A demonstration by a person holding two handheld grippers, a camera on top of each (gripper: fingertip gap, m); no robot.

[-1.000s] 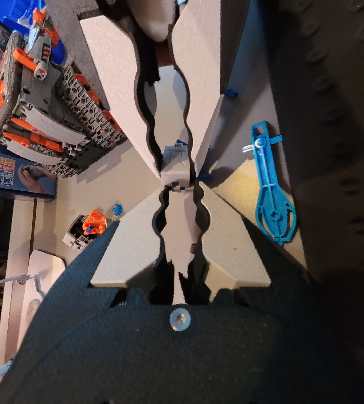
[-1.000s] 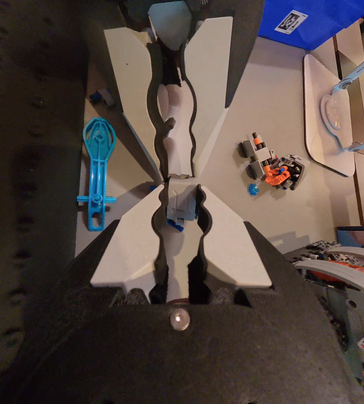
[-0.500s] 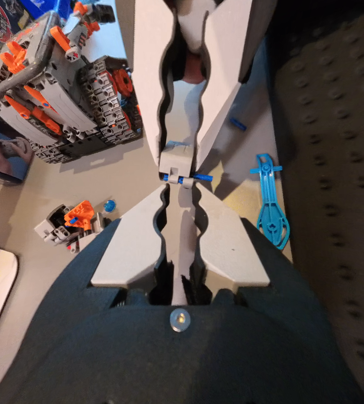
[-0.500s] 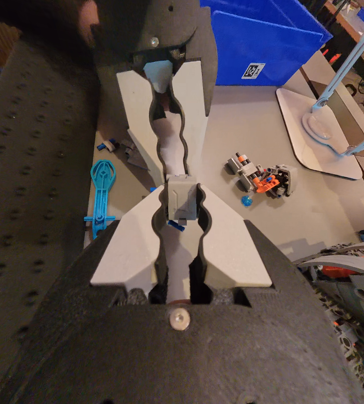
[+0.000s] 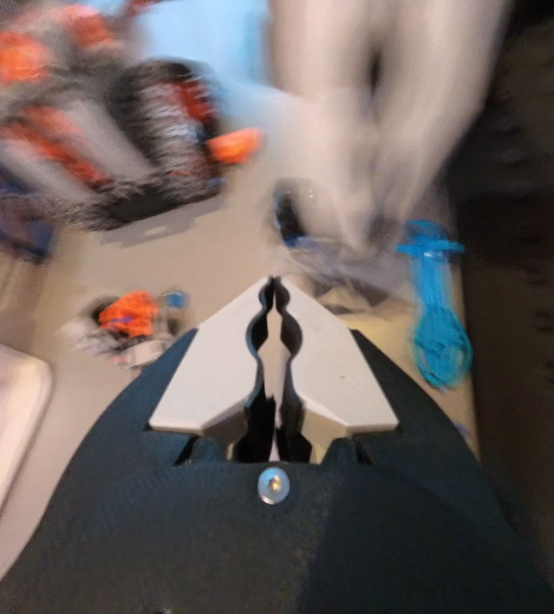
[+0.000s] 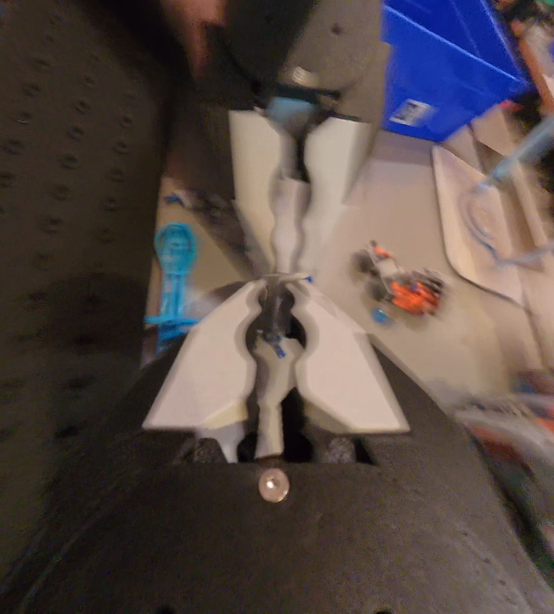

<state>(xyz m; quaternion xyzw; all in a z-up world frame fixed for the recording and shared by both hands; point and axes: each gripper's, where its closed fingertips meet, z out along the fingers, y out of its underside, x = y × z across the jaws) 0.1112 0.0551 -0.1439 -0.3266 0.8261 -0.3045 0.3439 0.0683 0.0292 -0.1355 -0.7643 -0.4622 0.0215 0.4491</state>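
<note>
Both views are motion-blurred. My left gripper is shut with its fingertips touching and nothing between them. My right gripper is shut on a small grey brick piece with a blue pin. In the left wrist view the right gripper hangs tip-down just beyond my left fingertips, with the piece a dark and blue smear at its tip. In the right wrist view the left gripper points tip to tip at the right one, very close to it.
A blue plastic tool lies beside a dark studded mat. A small orange and grey brick assembly and a large tracked brick vehicle sit left. A white pad and a blue bin stand farther off.
My left jaws have closed to touching and hold nothing. The grey piece stays in the right gripper and now shows edge-on. Both views have shifted and gone blurry.
</note>
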